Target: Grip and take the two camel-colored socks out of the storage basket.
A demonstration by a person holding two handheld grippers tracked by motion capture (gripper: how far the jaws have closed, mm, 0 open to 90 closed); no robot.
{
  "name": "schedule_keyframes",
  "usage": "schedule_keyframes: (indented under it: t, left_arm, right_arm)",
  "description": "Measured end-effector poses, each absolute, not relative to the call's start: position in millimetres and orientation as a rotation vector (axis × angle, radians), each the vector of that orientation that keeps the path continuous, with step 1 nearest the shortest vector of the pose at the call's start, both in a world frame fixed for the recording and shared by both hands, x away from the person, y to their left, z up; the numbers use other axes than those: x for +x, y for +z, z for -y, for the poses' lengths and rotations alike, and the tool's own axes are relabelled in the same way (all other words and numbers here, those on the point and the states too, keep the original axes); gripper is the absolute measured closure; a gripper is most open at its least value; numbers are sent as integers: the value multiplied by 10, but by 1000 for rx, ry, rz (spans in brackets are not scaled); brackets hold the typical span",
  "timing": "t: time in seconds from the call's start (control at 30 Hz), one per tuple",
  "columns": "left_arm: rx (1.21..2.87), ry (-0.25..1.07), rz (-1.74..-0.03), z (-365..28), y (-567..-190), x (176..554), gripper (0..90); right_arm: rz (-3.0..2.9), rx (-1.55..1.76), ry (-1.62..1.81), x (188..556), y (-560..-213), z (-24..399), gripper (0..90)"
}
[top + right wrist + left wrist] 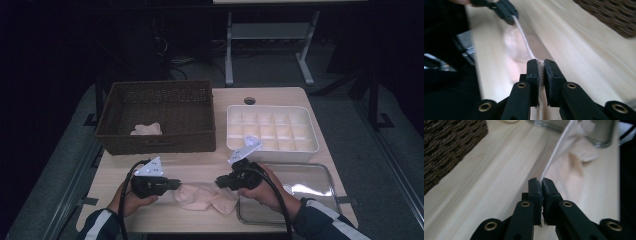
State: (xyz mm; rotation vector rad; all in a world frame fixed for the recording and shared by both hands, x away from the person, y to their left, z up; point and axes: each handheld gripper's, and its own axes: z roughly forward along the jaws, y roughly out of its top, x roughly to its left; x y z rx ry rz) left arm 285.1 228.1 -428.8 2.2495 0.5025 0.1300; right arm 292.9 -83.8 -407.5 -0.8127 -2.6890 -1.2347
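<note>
Nearest the cam, in the left gripper view, the black jaws are seen pressed nearly together w/ a thin edge of the pale pink cloth [564, 167] pinched between the tips; the cloth is stretched taut from there up & away toward the clear tray [599, 135]. In the right gripper view the same is seen: jaws closed tight on a bunched edge of the cloth [524, 42], a taut strand of it being led off to the other gripper at top left. From the high view, the left gripper [176, 184] is held level at the cloth's left end & the right gripper [219, 181] at its right end, both pointed inward, w/ the cloth [205, 196] slung between them, its middle sagging onto the table [200, 160] near the front edge. The clear tray [320, 175] is set just right of the right hand [265, 187], at the front right corner. A white box w/ many small compartments [272, 130] is placed behind the tray. At back left a brown wicker basket [160, 117] is seen, w/ another pale cloth [146, 129] lying inside it, well apart from the grippers.
</note>
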Motion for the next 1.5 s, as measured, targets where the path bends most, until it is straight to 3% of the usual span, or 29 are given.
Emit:
schedule_keyframes:
  t: [0.17, 0.27, 0.4, 0.6, 0.73, 1.3, 1.5]
  left_arm:
    - [2240, 222, -607, -2232, -4339, 3000, 677]
    - [2202, 217, -632, -2224, -4317, 3009, 503]
    - [2203, 233, -651, -2175, -4335, 3006, 421]
    - [2272, 241, -693, -2047, -4490, 3089, 425]
    - [2341, 250, -713, -2014, -4589, 3124, 492]
    - [2291, 247, -827, -2300, -4604, 3201, 534]
    - [2296, 235, -813, -2298, -4599, 3216, 698]
  right_arm:
    - [2818, -889, -1177, 3095, -4233, 817, 804]
    - [2914, -913, -1136, 3185, -4306, 804, 754]
    - [3019, -853, -1091, 3225, -4374, 787, 669]
    - [3148, -808, -1023, 3232, -4398, 793, 625]
    - [3143, -819, -999, 3256, -4422, 790, 647]
    - [3194, -716, -1028, 3368, -4542, 579, 606]
    - [3047, -814, -1032, 3338, -4505, 736, 612]
